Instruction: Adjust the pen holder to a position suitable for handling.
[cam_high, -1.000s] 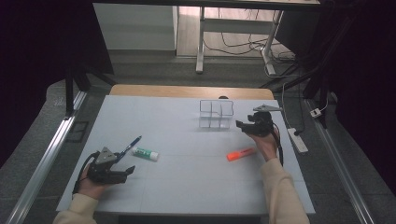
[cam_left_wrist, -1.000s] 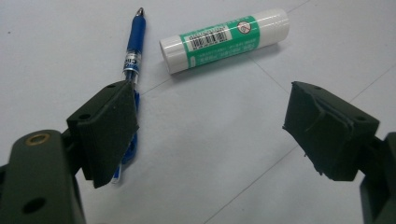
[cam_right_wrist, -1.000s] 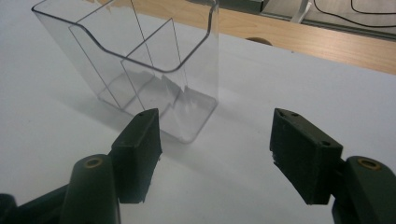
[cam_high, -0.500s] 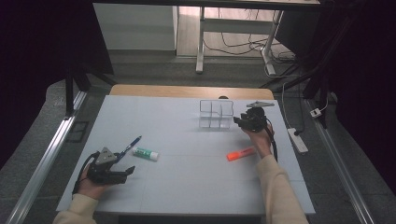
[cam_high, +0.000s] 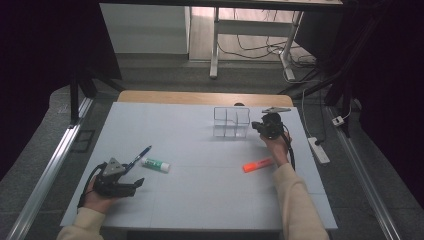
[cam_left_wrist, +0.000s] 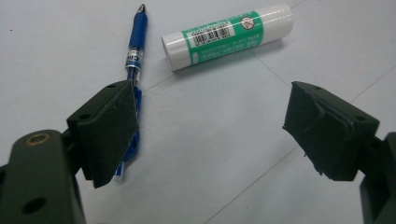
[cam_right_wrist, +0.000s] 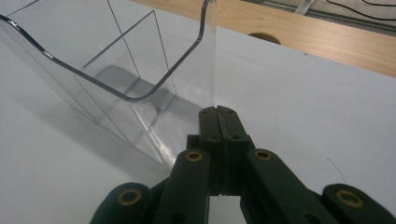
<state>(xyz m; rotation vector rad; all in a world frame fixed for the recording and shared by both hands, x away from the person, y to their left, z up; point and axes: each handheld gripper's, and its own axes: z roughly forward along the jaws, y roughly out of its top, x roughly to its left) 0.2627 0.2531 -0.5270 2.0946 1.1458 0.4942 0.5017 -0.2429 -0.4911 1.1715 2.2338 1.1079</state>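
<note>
Right gripper (cam_right_wrist: 218, 116): my jaws are pressed together on the near side wall of the clear organizer (cam_right_wrist: 116, 70); the thin plastic edge rises straight up out of the seam between them.
Organizer, position: in the high view the clear organizer (cam_high: 231, 122) sits on the far right part of the white table (cam_high: 200, 200), touching my right gripper (cam_high: 260, 127) on its right side.
Organizer, tilt: in the right gripper view it looks tipped, floor slanting; I cannot tell whether that is a real lift or the camera's own roll.
Organizer, axis: long side runs left to right across the table, open top upward, dividers splitting it into compartments, all empty as far as I see.
Key relation: the box lies to the left of my right gripper, so any drag or turn pivots on that gripped wall.
Orange highlighter (cam_high: 258, 164): lies nearer me than the organizer, just left of my right forearm, long axis rising toward the right.
Left gripper (cam_left_wrist: 205, 135): jaws wide apart, holding nothing, low over the table.
Blue pen (cam_left_wrist: 133, 70): beside my left jaw, tip pointing away from me.
Glue stick (cam_left_wrist: 229, 35): just beyond the pen, lying crosswise ahead of the open jaws.
Nearer hand: right for the organizer and highlighter, left for pen and glue stick, I judge.
</note>
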